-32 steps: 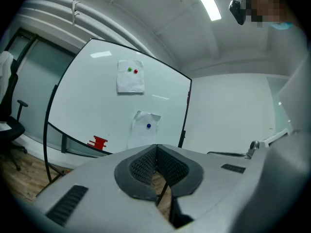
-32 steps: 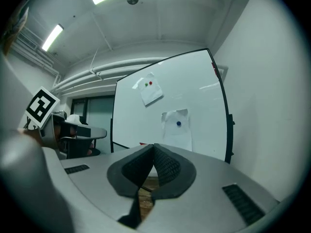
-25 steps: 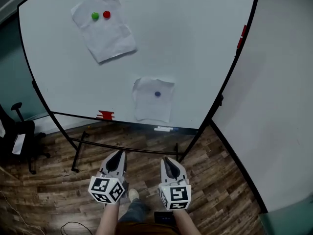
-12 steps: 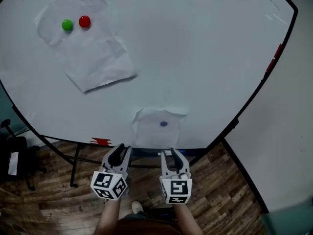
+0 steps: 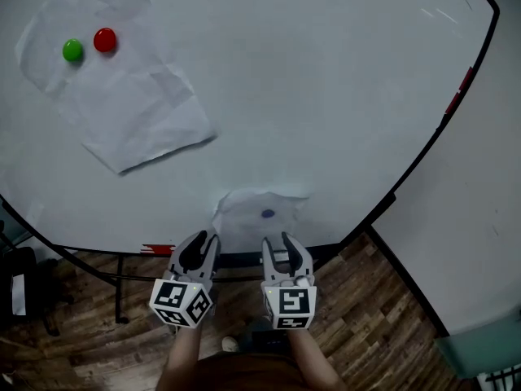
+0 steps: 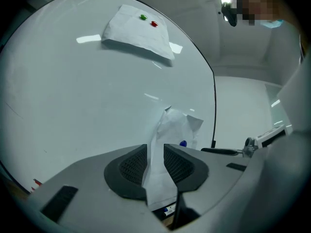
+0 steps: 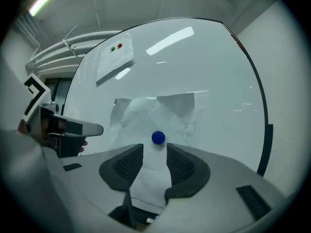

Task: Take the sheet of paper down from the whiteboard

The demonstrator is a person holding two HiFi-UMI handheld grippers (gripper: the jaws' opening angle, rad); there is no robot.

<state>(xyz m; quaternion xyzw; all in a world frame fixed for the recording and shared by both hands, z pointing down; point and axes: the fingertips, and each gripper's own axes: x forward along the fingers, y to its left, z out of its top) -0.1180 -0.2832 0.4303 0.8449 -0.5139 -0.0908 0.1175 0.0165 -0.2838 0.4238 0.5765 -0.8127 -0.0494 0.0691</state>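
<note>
A small crumpled white sheet (image 5: 244, 218) hangs low on the whiteboard (image 5: 326, 96), pinned by a blue magnet (image 5: 268, 214). Both grippers point level at its lower part. My left gripper (image 5: 199, 247) is open. In the left gripper view the sheet's left edge (image 6: 177, 127) bulges off the board and runs between the spread jaws (image 6: 155, 161), with the magnet (image 6: 182, 143) just to the right. My right gripper (image 5: 285, 247) is open, its jaws having just been opening. In the right gripper view the magnet (image 7: 158, 138) sits just ahead of the gap (image 7: 154, 161), with the sheet (image 7: 160, 110) behind it.
A larger sheet (image 5: 122, 96) hangs at the upper left under a green magnet (image 5: 72, 50) and a red magnet (image 5: 104, 40). A red object (image 5: 155, 249) lies on the board's bottom ledge. A white wall (image 5: 488, 177) stands to the right, wooden floor (image 5: 366, 316) lies below.
Both grippers have come forward to the small sheet, which now reaches their tips. The right jaws have spread apart. The board fills more of the head view.
</note>
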